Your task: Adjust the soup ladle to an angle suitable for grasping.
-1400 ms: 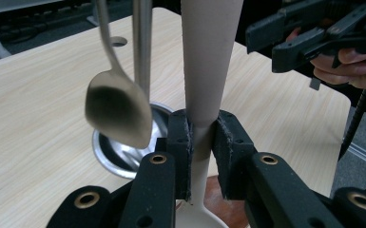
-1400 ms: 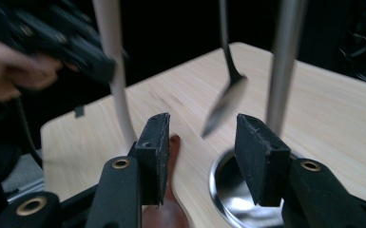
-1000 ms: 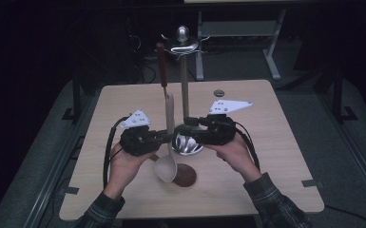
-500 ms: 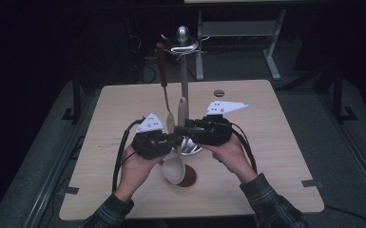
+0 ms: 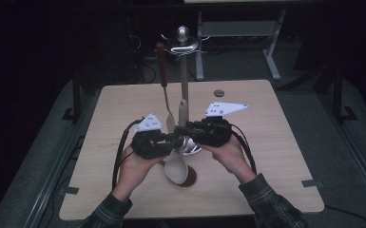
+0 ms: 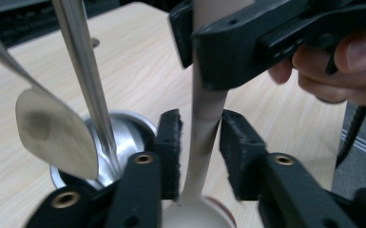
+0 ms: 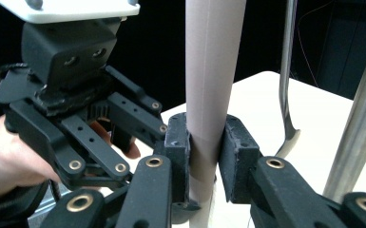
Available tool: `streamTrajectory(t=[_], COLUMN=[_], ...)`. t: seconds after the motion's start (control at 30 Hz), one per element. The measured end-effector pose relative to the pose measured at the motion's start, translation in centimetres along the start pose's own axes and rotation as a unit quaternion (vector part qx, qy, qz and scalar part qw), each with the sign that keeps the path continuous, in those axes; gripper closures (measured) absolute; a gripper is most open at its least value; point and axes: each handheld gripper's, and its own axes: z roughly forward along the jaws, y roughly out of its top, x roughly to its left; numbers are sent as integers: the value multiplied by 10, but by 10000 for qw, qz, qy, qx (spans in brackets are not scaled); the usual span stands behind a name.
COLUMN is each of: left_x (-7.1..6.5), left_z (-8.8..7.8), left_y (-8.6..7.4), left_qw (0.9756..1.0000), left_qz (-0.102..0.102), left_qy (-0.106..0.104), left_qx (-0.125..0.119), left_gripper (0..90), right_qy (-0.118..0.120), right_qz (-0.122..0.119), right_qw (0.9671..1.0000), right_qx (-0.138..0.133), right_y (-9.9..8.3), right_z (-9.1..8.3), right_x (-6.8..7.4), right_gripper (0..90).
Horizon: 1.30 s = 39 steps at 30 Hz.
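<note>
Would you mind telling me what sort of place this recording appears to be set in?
Probably a lab or recording workspace, not a kitchen: a bare wooden table on dark grey floor, taped at its edges, a metal utensil stand with a hanging spatula, and metal frame legs behind.

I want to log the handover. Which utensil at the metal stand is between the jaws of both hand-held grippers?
The beige spoon: both hand-held grippers, left and right, straddle its handle. The red-handled metal spatula hangs free from the stand.

beige spoon (image 5: 177, 166), upright, bowl down
</note>
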Motion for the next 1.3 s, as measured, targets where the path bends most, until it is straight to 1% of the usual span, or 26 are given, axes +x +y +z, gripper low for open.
streamTrajectory(t=[0.03, 0.07, 0.13, 0.2, 0.23, 0.27, 0.3, 0.4, 0.5, 0.53, 0.6, 0.63, 0.67, 0.73, 0.83, 0.87, 0.9, 1.0, 1.03, 1.07, 1.17, 1.23, 1.27, 1.3], left_x=[2, 4, 6, 8, 10, 12, 14, 20, 28, 31, 37, 40, 43, 49, 56, 58, 60, 67, 69, 70, 73, 75, 76, 76], left_z=[-2, -5, -10, -15, -18, -21, -25, -32, -39, -42, -47, -49, -51, -55, -59, -60, -61, -64, -64, -64, -63, -62, -62, -62], left_y=[-1, -2, -4, -6, -8, -10, -13, -24, -38, -43, -53, -59, -66, -77, -91, -97, -100, -113, -116, -119, -129, -133, -133, -134], left_qw=[10000, 10000, 9999, 9999, 9998, 9997, 9995, 9993, 9988, 9985, 9981, 9976, 9972, 9964, 9950, 9946, 9945, 9935, 9934, 9931, 9914, 9905, 9903, 9904], left_qz=[-44, -32, -42, -23, 23, 26, 85, 77, 7, -58, -104, -89, -149, -233, -289, -320, -290, -404, -380, -425, -450, -416, -428, -432], left_qy=[-25, -21, -5, -2, 0, 16, 43, 113, 180, 191, 236, 278, 363, 446, 590, 649, 687, 841, 869, 898, 967, 1037, 1032, 1049], left_qx=[9, 70, 108, 126, 188, 226, 291, 338, 460, 503, 560, 634, 642, 676, 746, 741, 739, 647, 643, 619, 752, 806, 826, 791], left_gripper=[635, 613, 589, 558, 542, 525, 511, 450, 393, 384, 366, 360, 352, 334, 299, 289, 283, 283, 283, 283, 283, 283, 283, 283], right_qy=[2, 28, 96, 173, 196, 210, 240, 364, 488, 509, 543, 555, 573, 613, 668, 687, 706, 746, 772, 785, 845, 867, 876, 877], right_qz=[-8, 12, 12, -68, -84, -104, -174, -359, -532, -580, -668, -713, -764, -818, -864, -873, -892, -942, -945, -936, -940, -914, -910, -903], right_qw=[10000, 10000, 10000, 9998, 9998, 9997, 9996, 9987, 9974, 9970, 9963, 9959, 9954, 9948, 9940, 9938, 9935, 9927, 9925, 9925, 9919, 9920, 9919, 9919], right_qx=[9, -5, 10, -11, 2, 16, 16, 0, -8, -8, 20, 24, 18, 6, -22, -33, -32, -64, -70, -82, -101, -104, -124, -149], right_y=[0, 0, 2, 4, 6, 8, 10, 18, 27, 29, 35, 38, 41, 47, 56, 59, 64, 72, 76, 78, 85, 88, 91, 92], right_z=[0, -1, -2, -3, -3, -4, -4, -4, -4, -4, -5, -5, -5, -6, -7, -7, -8, -8, -9, -9, -9, -8, -7, -7], right_x=[0, -1, -2, -3, -3, -3, -3, -3, -3, -3, -2, -1, -1, -1, -2, -2, -3, -5, -7, -8, -12, -14, -16, -17], right_gripper=[748, 749, 749, 749, 750, 749, 750, 750, 750, 750, 751, 751, 751, 751, 751, 751, 751, 751, 751, 752, 752, 752, 752, 752])
